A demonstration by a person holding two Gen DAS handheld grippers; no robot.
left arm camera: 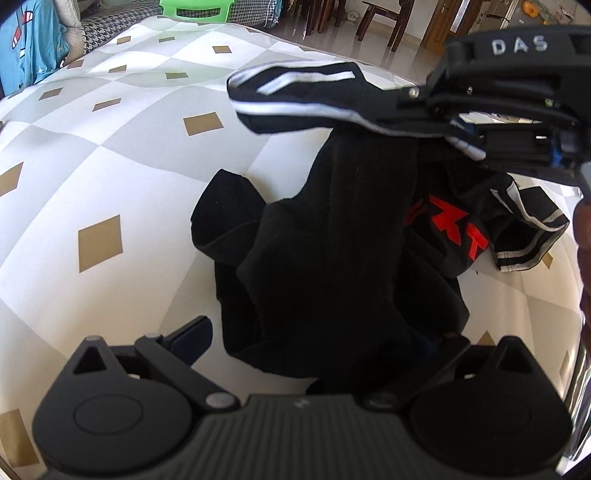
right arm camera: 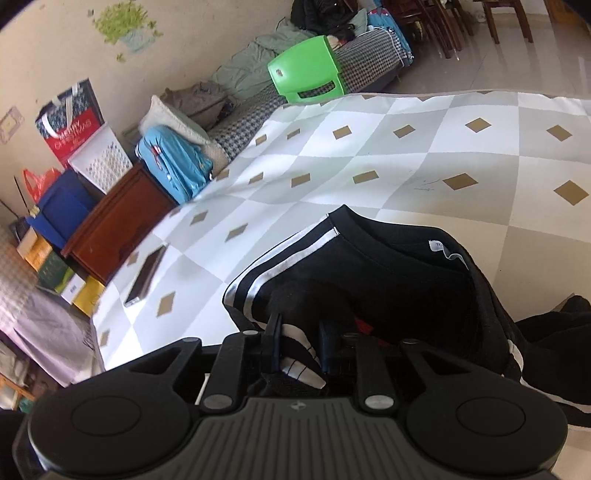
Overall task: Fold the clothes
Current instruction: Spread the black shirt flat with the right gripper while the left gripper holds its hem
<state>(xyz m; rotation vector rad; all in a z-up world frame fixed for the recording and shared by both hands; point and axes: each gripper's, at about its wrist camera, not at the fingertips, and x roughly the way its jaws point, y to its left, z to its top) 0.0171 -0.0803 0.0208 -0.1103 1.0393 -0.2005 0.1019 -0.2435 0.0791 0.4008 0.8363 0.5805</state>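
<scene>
A black garment (left arm camera: pixel 332 236) with white stripes and red lettering lies crumpled on the checkered mat (left arm camera: pixel 110 147). My right gripper (right arm camera: pixel 299 347) is shut on its striped edge (right arm camera: pixel 299 369) and lifts that part off the mat; it also shows in the left wrist view (left arm camera: pixel 436 110) at the upper right, with a striped sleeve (left arm camera: pixel 295 96) hanging from it. My left gripper (left arm camera: pixel 325 343) is open, its fingers to either side of the garment's near hanging fold. Its right finger is hidden by the cloth.
A green plastic stool (right arm camera: pixel 306 77) and a houndstooth sofa (right arm camera: pixel 362 66) piled with clothes stand beyond the mat. A dark flat tablet (right arm camera: pixel 146 275) lies on the mat's left part. A wooden cabinet (right arm camera: pixel 114 221) and boxes stand at the left. Wooden chairs (left arm camera: pixel 388 18) stand on the tiled floor.
</scene>
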